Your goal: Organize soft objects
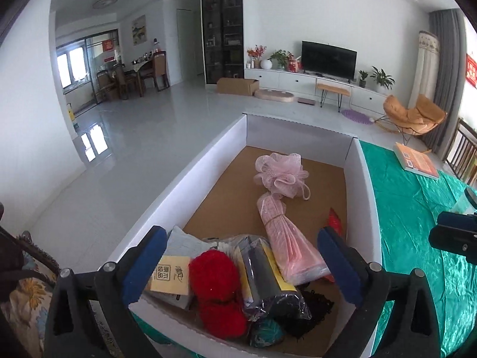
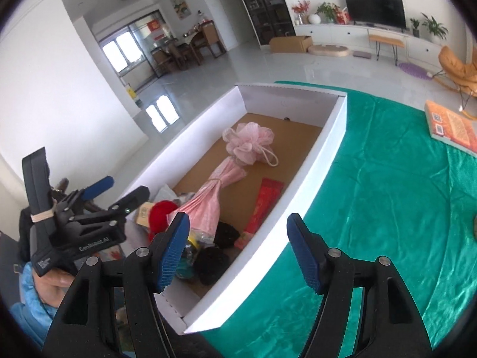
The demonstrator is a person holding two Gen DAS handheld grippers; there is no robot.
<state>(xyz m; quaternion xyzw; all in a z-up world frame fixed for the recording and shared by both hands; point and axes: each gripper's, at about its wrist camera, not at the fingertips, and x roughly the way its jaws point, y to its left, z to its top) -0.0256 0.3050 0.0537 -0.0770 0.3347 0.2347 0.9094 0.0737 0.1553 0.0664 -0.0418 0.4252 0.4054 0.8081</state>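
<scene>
A white cardboard box (image 1: 208, 161) with a brown floor stands on the green-covered table and shows in the right wrist view (image 2: 316, 161) too. In it lie a pink mesh bath pouf (image 1: 280, 174), a pink cloth in clear wrap (image 1: 289, 238), a red yarn ball (image 1: 213, 274), a wrapped grey and yellow bundle (image 1: 265, 277), a boxed item with a tan label (image 1: 171, 274), teal yarn (image 1: 265, 332) and dark yarn (image 2: 213, 264). My left gripper (image 1: 241, 265) is open and empty above the box's near end. My right gripper (image 2: 238, 252) is open and empty over the box's right wall.
The green satin cloth (image 2: 387, 194) covers the table right of the box. An orange book (image 2: 453, 126) lies at the far right. A red packet (image 2: 263, 205) lies along the box's right wall. The left gripper's body (image 2: 83, 223) is at the box's left.
</scene>
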